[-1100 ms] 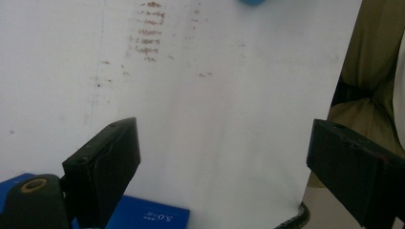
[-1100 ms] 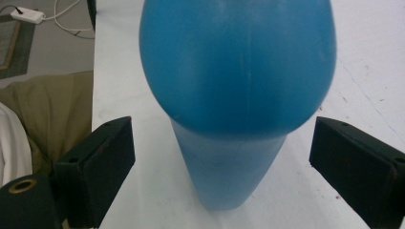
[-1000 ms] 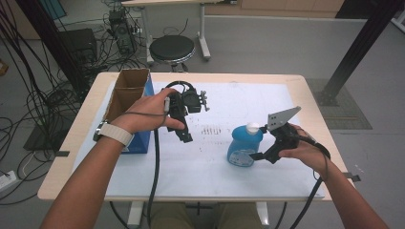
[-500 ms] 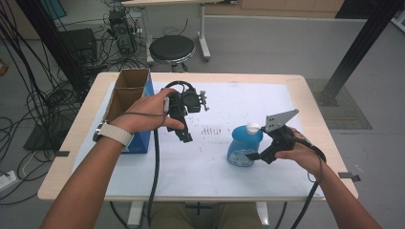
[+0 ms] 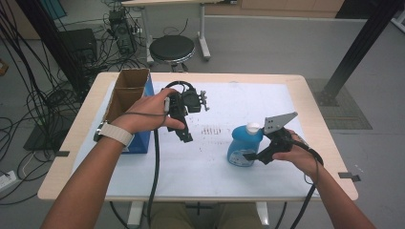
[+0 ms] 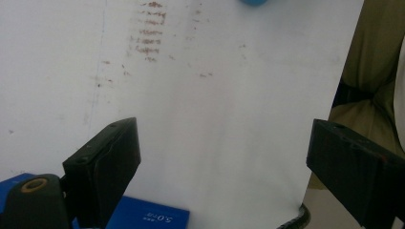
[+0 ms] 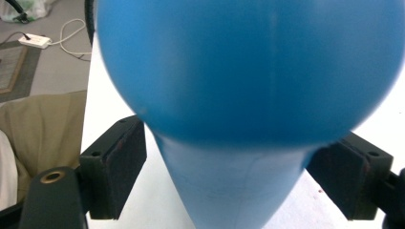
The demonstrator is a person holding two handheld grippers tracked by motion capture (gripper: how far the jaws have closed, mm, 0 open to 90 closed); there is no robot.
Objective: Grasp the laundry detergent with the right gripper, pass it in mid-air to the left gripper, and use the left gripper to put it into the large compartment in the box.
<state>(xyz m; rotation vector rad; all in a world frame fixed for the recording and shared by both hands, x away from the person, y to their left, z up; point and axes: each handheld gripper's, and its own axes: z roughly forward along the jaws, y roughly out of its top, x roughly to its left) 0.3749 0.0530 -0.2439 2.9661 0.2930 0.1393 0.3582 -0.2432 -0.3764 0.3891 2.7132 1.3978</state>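
Note:
A blue plastic bottle [image 5: 241, 145] with a white cap stands on the white sheet [image 5: 210, 162] at the table's right. My right gripper [image 5: 248, 155] reaches in from the right at its lower body. In the right gripper view the bottle [image 7: 248, 71] sits between the two black pads [image 7: 114, 167]. The jaws have just been closing on it, and thin gaps still show beside its narrow part. My left gripper [image 5: 184, 134] hovers over the sheet's left half, pointing down, open with nothing between its pads [image 6: 107, 162].
An open cardboard box [image 5: 126, 90] stands at the table's left edge, with a blue box [image 5: 138, 140] in front of it; its blue corner [image 6: 153, 217] shows under the left jaw. Brown smears [image 5: 215, 130] mark the sheet. A stool [image 5: 172, 47] and cables lie beyond the table.
The right gripper's jaws have drawn in around the blue bottle, and the right hand shifted slightly. The left hand and its gripper have stayed put.

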